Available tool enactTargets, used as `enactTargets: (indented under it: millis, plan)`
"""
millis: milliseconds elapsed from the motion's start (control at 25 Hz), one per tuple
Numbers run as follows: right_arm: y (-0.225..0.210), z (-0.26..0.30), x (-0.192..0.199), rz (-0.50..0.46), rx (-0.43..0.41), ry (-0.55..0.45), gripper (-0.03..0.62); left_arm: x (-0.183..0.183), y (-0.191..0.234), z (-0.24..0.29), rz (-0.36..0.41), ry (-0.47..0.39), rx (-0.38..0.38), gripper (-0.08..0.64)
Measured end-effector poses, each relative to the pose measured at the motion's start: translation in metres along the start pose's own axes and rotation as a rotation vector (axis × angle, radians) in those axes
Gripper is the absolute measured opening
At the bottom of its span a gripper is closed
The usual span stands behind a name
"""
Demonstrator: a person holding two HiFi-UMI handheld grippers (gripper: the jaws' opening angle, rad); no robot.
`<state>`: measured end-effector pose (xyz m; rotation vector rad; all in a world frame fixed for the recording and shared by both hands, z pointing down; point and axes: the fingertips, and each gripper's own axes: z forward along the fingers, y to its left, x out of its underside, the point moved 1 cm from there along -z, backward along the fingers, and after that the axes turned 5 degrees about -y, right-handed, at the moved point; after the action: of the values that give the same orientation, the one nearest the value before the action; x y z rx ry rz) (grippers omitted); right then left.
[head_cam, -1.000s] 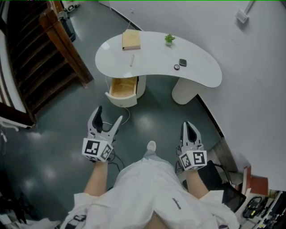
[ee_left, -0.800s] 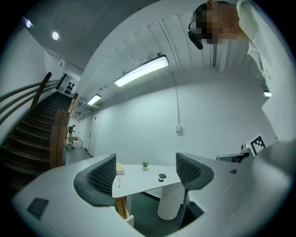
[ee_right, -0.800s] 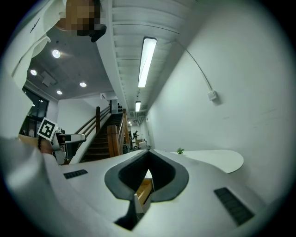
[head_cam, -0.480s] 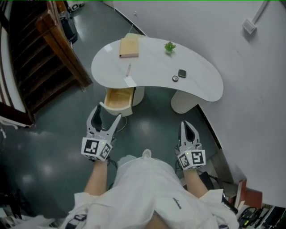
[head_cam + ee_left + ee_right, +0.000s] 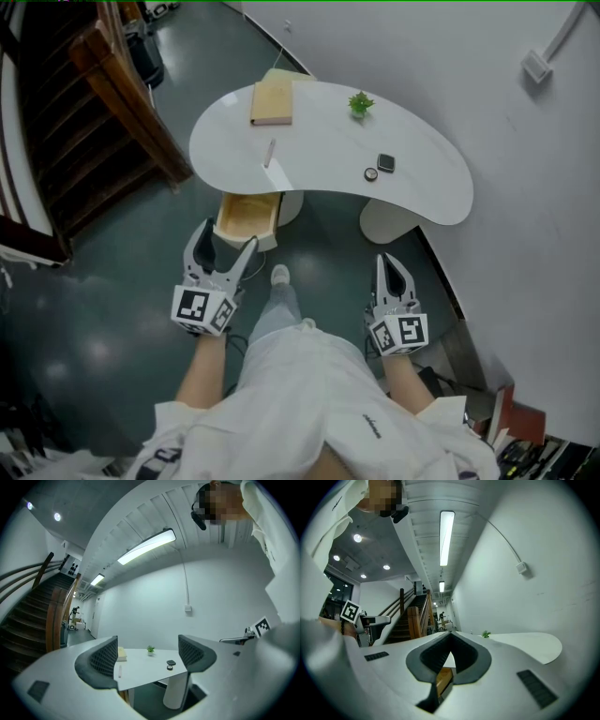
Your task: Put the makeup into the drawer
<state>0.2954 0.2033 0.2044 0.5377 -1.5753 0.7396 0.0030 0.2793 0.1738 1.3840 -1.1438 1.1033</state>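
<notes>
The left hand-held gripper hangs low over the dark floor, jaws spread wide with nothing between them. Through that gap, in the left gripper view, the white desk sits well ahead. The right hand-held gripper has its jaws pressed together at the tips, pinching nothing.

Up on the desk lies the makeup. There is a dark square compact with a small round piece just beside it. A slim pale stick lies apart from them, nearer the tan book, though it is too small to tell what sort of stick it is. A little green plant stands toward the wall side.

Under the desk's left end, the wooden drawer is pulled open, close to the left gripper's tips. The person's shoe shows between the two grippers.
</notes>
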Motion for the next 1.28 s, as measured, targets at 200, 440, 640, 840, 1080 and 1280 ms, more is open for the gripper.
enactTargets:
  millis: [200, 440, 640, 840, 1080, 1280]
  plan:
    - [-0.005, 0.038, 0.008, 0.0, 0.007, 0.011, 0.017, 0.006, 0.025, 0.039, 0.003, 0.0, 0.018, 0.387]
    - [-0.009, 0.115, 0.013, -0.013, 0.0, 0.021, 0.017, 0.024, 0.071, 0.102, -0.018, 0.03, 0.039, 0.388]
    - [-0.01, 0.182, 0.018, -0.019, -0.008, 0.039, 0.017, 0.03, 0.105, 0.155, -0.016, 0.052, 0.068, 0.387]
    - [-0.01, 0.237, 0.025, -0.014, -0.007, 0.057, 0.017, 0.046, 0.134, 0.194, -0.03, 0.089, 0.087, 0.387]
    - [-0.01, 0.281, 0.05, -0.006, -0.001, 0.109, 0.017, 0.073, 0.163, 0.231, -0.039, 0.141, 0.12, 0.387]
    - [0.0, 0.305, 0.077, 0.006, -0.037, 0.18, 0.017, 0.102, 0.172, 0.243, -0.04, 0.218, 0.115, 0.387]
